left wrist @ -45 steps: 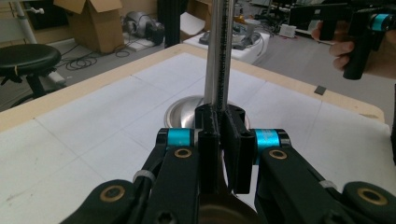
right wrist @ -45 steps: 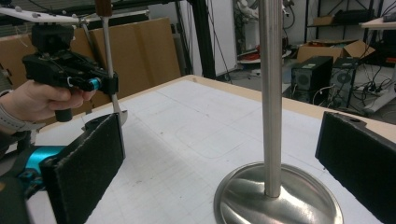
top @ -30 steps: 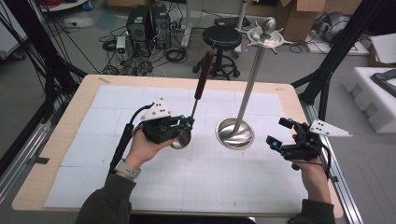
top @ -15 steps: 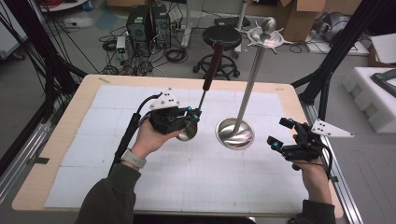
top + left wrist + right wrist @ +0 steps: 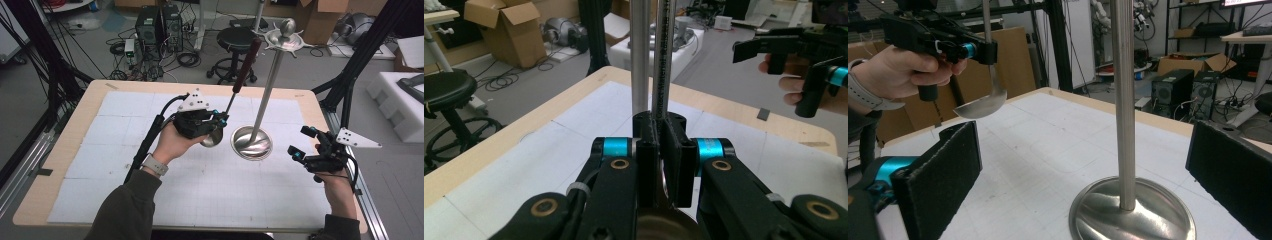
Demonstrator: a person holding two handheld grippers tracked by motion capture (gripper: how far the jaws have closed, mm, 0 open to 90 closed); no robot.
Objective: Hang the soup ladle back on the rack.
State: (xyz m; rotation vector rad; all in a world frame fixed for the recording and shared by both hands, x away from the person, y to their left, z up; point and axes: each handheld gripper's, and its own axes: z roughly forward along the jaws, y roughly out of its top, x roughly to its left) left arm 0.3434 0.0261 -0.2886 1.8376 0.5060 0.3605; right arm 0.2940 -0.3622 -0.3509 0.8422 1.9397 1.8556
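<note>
L gripper is clamped on the ladle stem, hard, slick & top-heavy, so grab low near the bowl; R gripper is wide open w/ nothing in it.

Tabletop: pale wood rim, covered with white gridded sheets. Small dark tab at its left edge.

Floor behind the tabletop: black round stool on a wheeled base, just beyond the far edge. To its left, two black computer towers side by side, with loose cables coiled around them. An open cardboard box stands at the back right.

Right of the tabletop: white foam blocks, one carrying a dark object too small to identify. Black frame struts rise at both sides of the tabletop.

Left gripper view: cardboard box open on the floor, stool at left.
</note>
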